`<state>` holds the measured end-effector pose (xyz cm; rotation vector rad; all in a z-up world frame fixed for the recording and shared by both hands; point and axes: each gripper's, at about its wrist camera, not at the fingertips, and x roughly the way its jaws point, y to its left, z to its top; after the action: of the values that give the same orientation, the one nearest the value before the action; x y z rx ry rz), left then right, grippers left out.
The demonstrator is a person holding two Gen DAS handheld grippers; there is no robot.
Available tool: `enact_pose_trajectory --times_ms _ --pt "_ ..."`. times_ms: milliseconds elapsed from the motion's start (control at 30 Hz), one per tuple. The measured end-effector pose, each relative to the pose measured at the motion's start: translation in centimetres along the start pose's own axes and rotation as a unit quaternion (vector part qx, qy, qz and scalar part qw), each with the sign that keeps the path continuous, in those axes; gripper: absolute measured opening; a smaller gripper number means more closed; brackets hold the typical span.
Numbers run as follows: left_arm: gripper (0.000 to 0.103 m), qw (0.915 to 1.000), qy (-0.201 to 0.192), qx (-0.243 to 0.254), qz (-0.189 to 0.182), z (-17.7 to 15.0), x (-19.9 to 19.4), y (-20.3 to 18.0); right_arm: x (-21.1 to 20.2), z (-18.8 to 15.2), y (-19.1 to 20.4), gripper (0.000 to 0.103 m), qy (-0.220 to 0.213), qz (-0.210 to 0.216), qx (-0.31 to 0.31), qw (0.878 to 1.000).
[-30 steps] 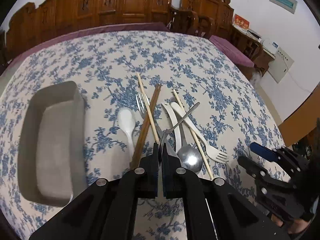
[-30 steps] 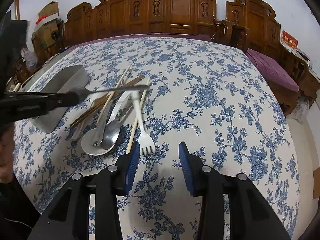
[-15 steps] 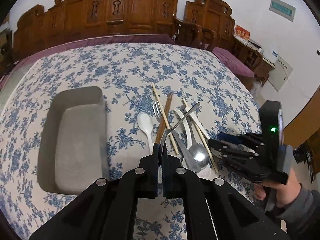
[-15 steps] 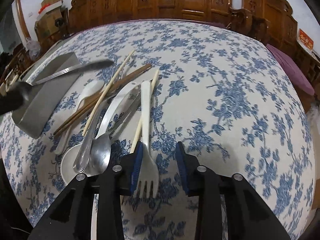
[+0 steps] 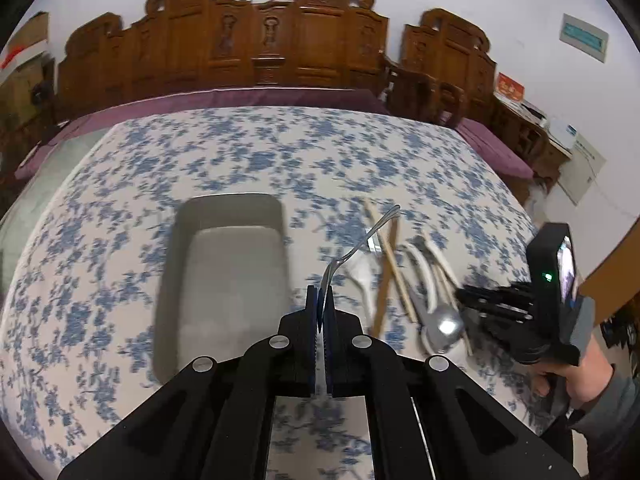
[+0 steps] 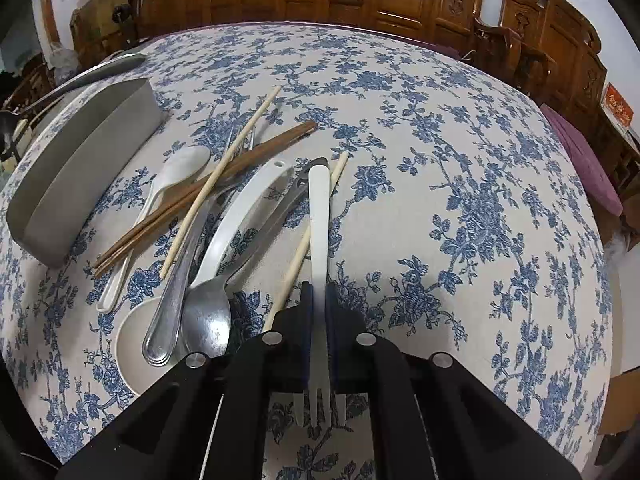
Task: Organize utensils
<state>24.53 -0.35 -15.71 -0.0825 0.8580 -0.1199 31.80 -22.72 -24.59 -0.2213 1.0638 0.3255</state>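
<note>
Right tongs [image 6: 319, 312] now clamped on white fork [image 6: 319, 216].

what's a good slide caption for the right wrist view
Right gripper shut on a white plastic fork beside piled chopsticks and spoons on the floral tablecloth.

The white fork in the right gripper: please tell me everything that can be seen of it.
The white fork looks like smooth plastic, with a long flat handle that ends rounded and three tines. It is clamped at its neck in the right gripper, whose blue-padded fingers have closed on it. The tines point back toward the camera, the handle away along the fingers. Beside the handle lies a pale chopstick; whether the fork is still resting on the tablecloth cannot be told.
</note>
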Motion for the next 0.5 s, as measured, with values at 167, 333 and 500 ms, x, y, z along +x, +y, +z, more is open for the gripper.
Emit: enact_pose_trajectory --times_ms 167,333,500 --pt "0.002 0.9997 -0.003 -0.015 0.019 0.1 -0.6 2.6 -1.2 0.3 0.0 0.007 -0.017 0.002 0.005 1.000" --pt "0.002 0.9989 -0.003 -0.029 0.036 -0.2 -0.6 4.6 -3.5 1.3 1.0 0.007 -0.041 0.013 0.006 0.999" --pt "0.002 0.9973 0.005 -0.041 0.062 -0.6 0.3 6.4 -5.3 2.6 2.8 0.007 -0.062 0.037 0.004 0.997"
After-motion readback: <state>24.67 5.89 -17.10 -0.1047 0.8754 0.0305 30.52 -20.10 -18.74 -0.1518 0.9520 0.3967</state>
